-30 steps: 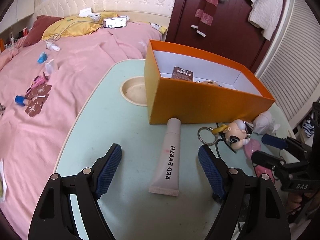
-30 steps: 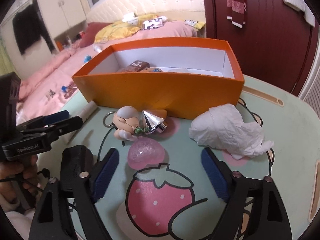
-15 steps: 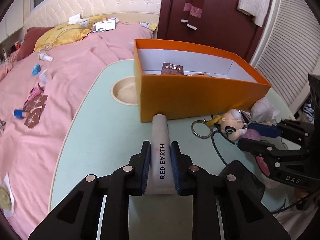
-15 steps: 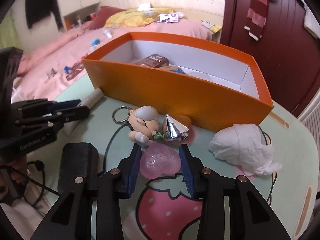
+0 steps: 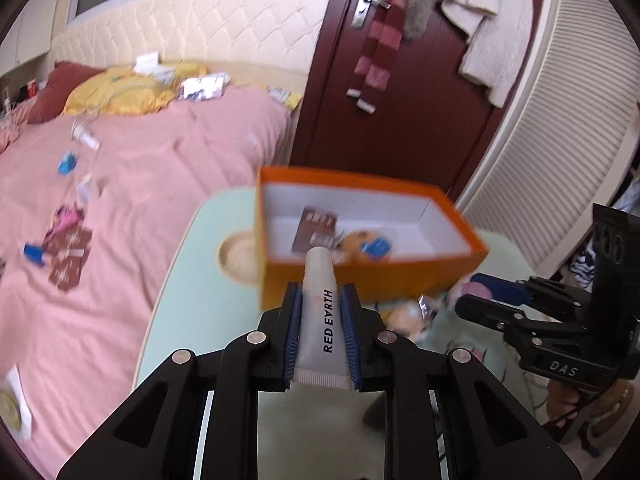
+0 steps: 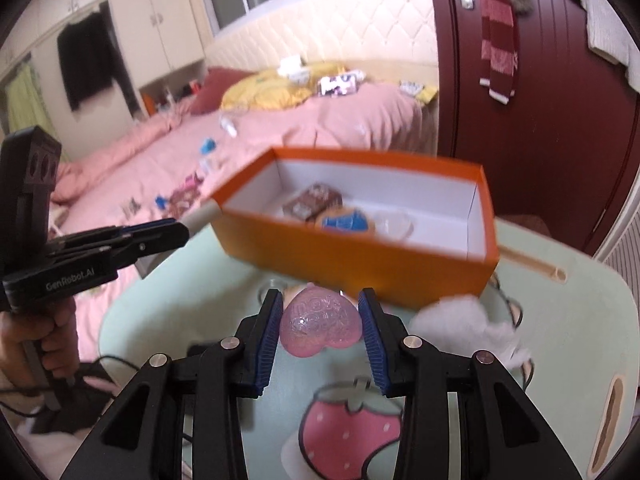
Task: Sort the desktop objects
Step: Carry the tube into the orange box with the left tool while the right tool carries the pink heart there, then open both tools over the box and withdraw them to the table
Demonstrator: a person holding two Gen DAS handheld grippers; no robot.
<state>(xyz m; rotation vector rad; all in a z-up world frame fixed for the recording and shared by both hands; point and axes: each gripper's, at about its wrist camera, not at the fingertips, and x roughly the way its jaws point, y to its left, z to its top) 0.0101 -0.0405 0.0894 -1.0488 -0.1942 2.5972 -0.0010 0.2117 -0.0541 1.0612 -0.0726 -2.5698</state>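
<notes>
1. Left gripper (image 5: pixel 320 330) clamped on white tube (image 5: pixel 320 312), raised off the desk (image 5: pixel 176 280) before the orange box (image 5: pixel 360 276).
2. Right gripper (image 6: pixel 320 334) pinches pink heart (image 6: pixel 320 326), also raised.
3. Risk: the smooth heart could squirt out; the tube could catch the box wall.
4. Only the right view shows the tissue (image 6: pixel 468 324).

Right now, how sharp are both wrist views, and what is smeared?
Left wrist view: the held tube and gripper fingers are sharp; orange box and bed are motion-blurred. Right wrist view: pink heart is crisp, box smeared, edges fisheye-bent.
</notes>
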